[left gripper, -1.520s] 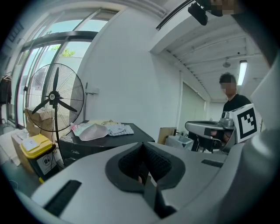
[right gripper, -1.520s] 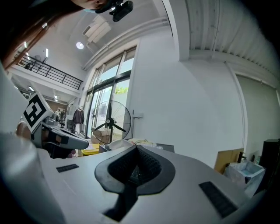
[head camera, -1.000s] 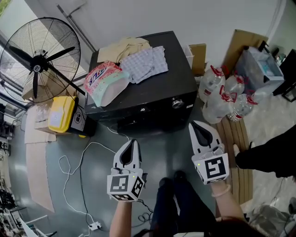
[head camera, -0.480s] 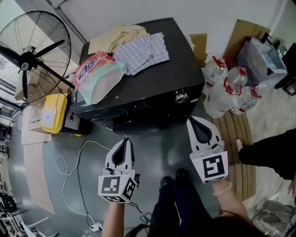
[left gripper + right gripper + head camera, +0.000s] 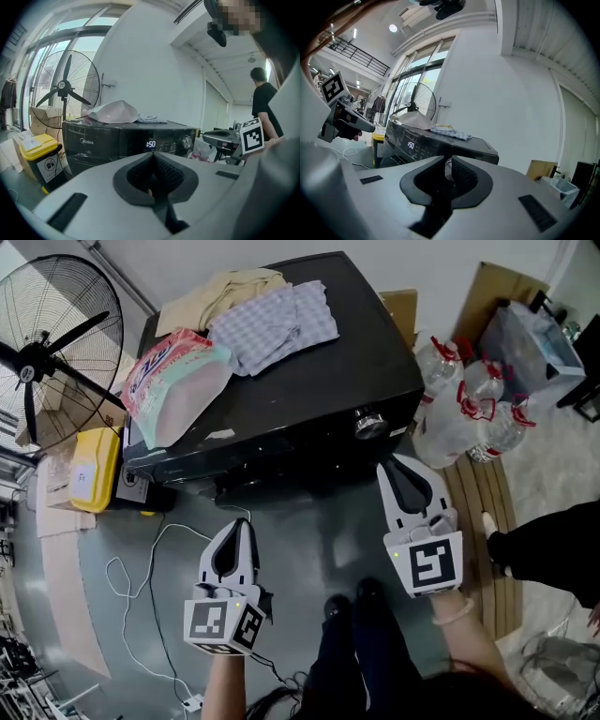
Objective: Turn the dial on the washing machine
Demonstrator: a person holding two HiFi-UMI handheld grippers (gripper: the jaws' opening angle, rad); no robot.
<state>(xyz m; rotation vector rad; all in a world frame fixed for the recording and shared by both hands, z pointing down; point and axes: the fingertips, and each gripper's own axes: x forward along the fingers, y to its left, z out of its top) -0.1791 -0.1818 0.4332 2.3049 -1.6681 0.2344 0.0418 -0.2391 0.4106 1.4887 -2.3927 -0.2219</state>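
Silver dial (image 5: pixel 370 425) on the black washing machine (image 5: pixel 309 381) sits untouched at 11 o'clock from the right gripper (image 5: pixel 397 465), whose empty jaws are opening and probably must reach it next; the left gripper (image 5: pixel 245 523) has its jaws together.

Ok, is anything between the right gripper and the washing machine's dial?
Nothing. In the head view the right gripper, its jaws just opening with nothing held between them, points at the dial across a short bare gap.
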